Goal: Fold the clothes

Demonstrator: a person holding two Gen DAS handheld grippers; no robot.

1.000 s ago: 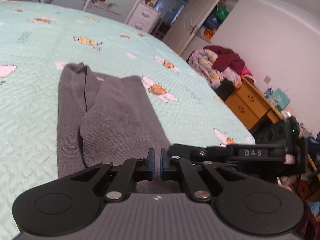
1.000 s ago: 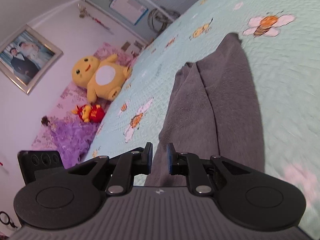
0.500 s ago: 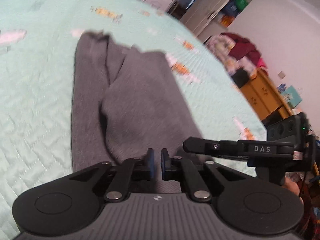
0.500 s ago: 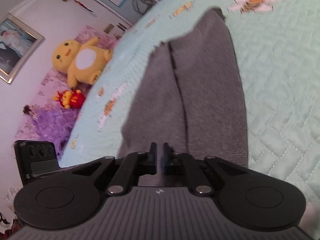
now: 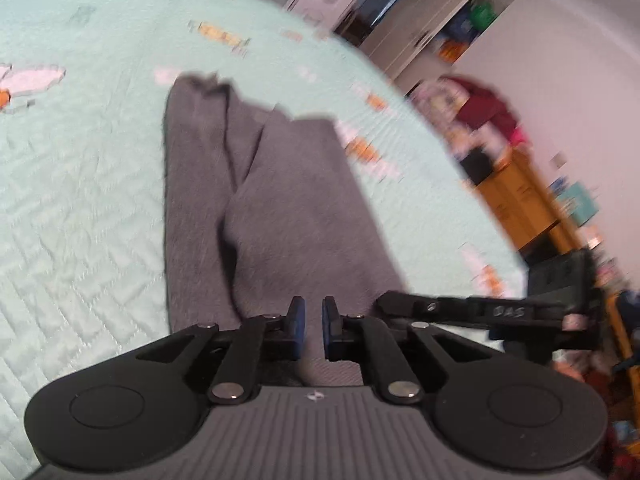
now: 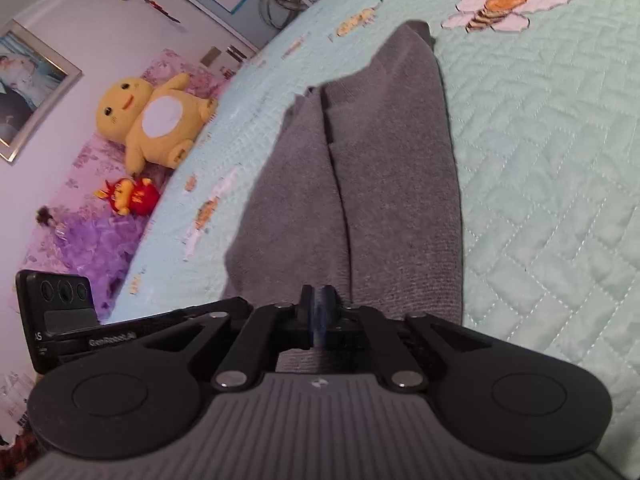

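A grey knit garment [image 5: 280,200] lies folded lengthwise on the mint quilted bedspread [image 5: 80,200], with one long layer overlapping the other. My left gripper [image 5: 314,326] hovers at the garment's near end. Its jaws are opening, with a narrow gap between the pads, and no cloth is pinched there. In the right wrist view the same garment [image 6: 380,200] stretches away from my right gripper [image 6: 319,314]. That gripper's pads are pressed together on the garment's near edge. Each gripper's black body shows at the side of the other's view.
The bedspread [image 6: 560,160] carries bee prints. A yellow plush toy [image 6: 152,120] and a small red toy [image 6: 132,196] sit by purple bedding at the bed's far side. A wooden dresser [image 5: 520,200], a clothes pile and open wardrobes stand beyond the other side.
Both grippers have sunk closer to the garment's near end. The left pads, shut before, now show a small gap. The right pads have closed from a clear gap to pressed together.
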